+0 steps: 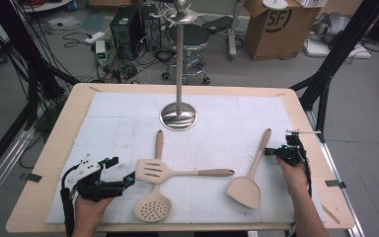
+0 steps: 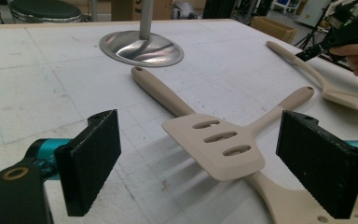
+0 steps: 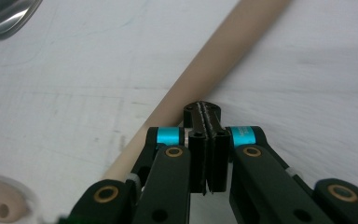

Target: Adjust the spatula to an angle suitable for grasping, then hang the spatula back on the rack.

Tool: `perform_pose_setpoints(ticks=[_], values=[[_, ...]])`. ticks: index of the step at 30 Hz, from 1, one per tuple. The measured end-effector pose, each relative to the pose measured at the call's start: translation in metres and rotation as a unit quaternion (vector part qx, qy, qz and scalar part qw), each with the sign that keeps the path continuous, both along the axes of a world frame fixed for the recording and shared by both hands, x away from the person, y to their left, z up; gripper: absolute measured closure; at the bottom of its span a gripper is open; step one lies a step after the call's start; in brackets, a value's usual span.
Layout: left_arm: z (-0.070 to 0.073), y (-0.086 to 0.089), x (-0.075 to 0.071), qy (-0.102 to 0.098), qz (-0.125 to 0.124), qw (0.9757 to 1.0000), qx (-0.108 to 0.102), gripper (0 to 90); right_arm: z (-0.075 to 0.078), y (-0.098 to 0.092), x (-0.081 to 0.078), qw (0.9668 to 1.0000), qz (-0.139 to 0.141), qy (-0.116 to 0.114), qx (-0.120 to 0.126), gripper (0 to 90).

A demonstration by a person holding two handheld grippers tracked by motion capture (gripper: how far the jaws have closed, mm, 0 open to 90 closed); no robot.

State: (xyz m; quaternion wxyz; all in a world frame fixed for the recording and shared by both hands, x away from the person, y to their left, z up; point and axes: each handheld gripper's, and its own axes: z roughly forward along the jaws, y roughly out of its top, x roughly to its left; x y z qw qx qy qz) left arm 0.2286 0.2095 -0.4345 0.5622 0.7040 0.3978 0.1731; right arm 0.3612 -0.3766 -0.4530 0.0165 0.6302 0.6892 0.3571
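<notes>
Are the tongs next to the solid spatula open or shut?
Shut. The right tongs have both black pads pressed together, nothing between them, just above the solid spatula handle.

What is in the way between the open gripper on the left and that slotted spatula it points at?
Nothing visible. The left gripper faces the slotted spatula with bare white mat between its open jaws and the blade. The spatula itself lies crossed over the handle of the round skimmer.

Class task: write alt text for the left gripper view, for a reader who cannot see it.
A beige slotted silicone spatula lies crossed over a beige perforated silicone skimmer on a white gridded table mat, framed by the open black jaws of the left hand-held gripper. Behind stands a shiny round metal stand base.
</notes>
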Motion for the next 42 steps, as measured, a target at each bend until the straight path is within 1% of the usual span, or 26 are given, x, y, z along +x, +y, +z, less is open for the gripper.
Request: perform_pose_setpoints(ticks=[4,5,9,11,12,13,15,16,18,19,20,21,22,24,25,27,28,29,31,33,34,36,37,39,42], values=[[0.001,0.002,-0.002,-0.001,0.003,1.0000,-0.002,14.4,0.001,0.032,0.012,0.9990,0.044,0.003,-0.004,89.4],[0.001,0.003,-0.003,-0.001,0.003,1.0000,-0.002,14.3,0.002,0.039,0.015,0.9983,0.057,0.011,-0.003,89.5],[0.001,0.004,-0.003,-0.001,0.004,1.0000,-0.005,14.3,0.005,0.067,0.023,0.9946,0.099,0.025,-0.016,89.5],[0.001,0.004,-0.003,0.000,0.005,1.0000,-0.005,14.4,0.007,0.080,0.025,0.9919,0.121,0.027,-0.030,89.4],[0.001,0.005,-0.003,-0.002,0.005,1.0000,-0.004,14.4,0.007,0.086,0.026,0.9906,0.130,0.028,-0.033,89.4],[0.001,0.005,-0.003,-0.002,0.006,1.0000,-0.005,14.4,0.008,0.091,0.026,0.9893,0.138,0.025,-0.039,89.4],[0.001,0.006,-0.003,-0.004,0.006,0.9999,-0.008,14.4,0.008,0.097,0.026,0.9884,0.142,0.023,-0.048,89.4],[0.001,0.006,-0.004,-0.003,0.008,0.9999,-0.008,14.4,0.009,0.097,0.026,0.9885,0.142,0.023,-0.049,89.3],[0.001,0.007,-0.003,-0.003,0.010,0.9999,-0.010,14.4,0.010,0.094,0.024,0.9907,0.129,0.012,-0.042,85.0],[0.001,0.007,-0.003,-0.003,0.011,0.9999,-0.013,14.4,0.012,0.091,0.022,0.9919,0.122,0.007,-0.034,82.4],[0.002,0.007,-0.002,-0.003,0.010,0.9998,-0.015,14.4,0.014,0.088,0.020,0.9927,0.118,0.001,-0.026,77.7],[0.002,0.006,-0.001,-0.003,0.009,0.9999,-0.014,14.3,0.017,0.085,0.018,0.9935,0.113,-0.001,-0.016,75.5],[0.002,0.005,0.000,-0.003,0.006,0.9999,-0.015,14.3,0.018,0.082,0.015,0.9939,0.110,-0.005,-0.006,73.9],[0.002,0.002,0.002,-0.002,0.003,0.9999,-0.013,14.4,0.019,0.077,0.010,0.9943,0.106,-0.007,0.011,66.5],[0.001,0.000,0.003,-0.002,0.002,0.9999,-0.012,14.4,0.020,0.075,0.007,0.9946,0.102,-0.001,0.017,63.2],[0.001,-0.003,0.005,-0.002,-0.002,0.9999,-0.010,14.4,0.020,0.073,0.003,0.9941,0.106,0.000,0.022,61.0],[0.002,-0.004,0.006,-0.003,-0.004,0.9999,-0.009,14.4,0.019,0.073,0.001,0.9939,0.107,-0.001,0.023,59.9],[0.002,-0.006,0.007,-0.002,-0.004,0.9999,-0.011,14.3,0.019,0.073,-0.001,0.9937,0.110,0.003,0.023,57.4],[0.002,-0.008,0.008,-0.004,-0.006,0.9999,-0.010,14.4,0.019,0.076,-0.006,0.9928,0.116,0.009,0.026,56.5],[0.002,-0.009,0.009,-0.004,-0.008,0.9999,-0.011,14.4,0.018,0.079,-0.010,0.9918,0.127,0.005,0.016,56.5],[0.003,-0.010,0.009,-0.004,-0.007,0.9999,-0.011,14.4,0.018,0.081,-0.012,0.9915,0.130,0.009,0.012,56.6],[0.003,-0.011,0.010,-0.006,-0.009,0.9999,-0.012,14.4,0.016,0.084,-0.015,0.9907,0.136,0.011,0.001,57.1],[0.003,-0.012,0.010,-0.006,-0.010,0.9999,-0.011,14.4,0.015,0.085,-0.016,0.9911,0.133,0.013,-0.001,58.1],[0.003,-0.013,0.010,-0.005,-0.012,0.9999,-0.011,14.4,0.013,0.086,-0.018,0.9906,0.136,0.013,0.000,60.6],[0.003,-0.013,0.010,-0.007,-0.012,0.9998,-0.011,14.3,0.010,0.089,-0.021,0.9903,0.139,0.004,-0.006,61.9]])
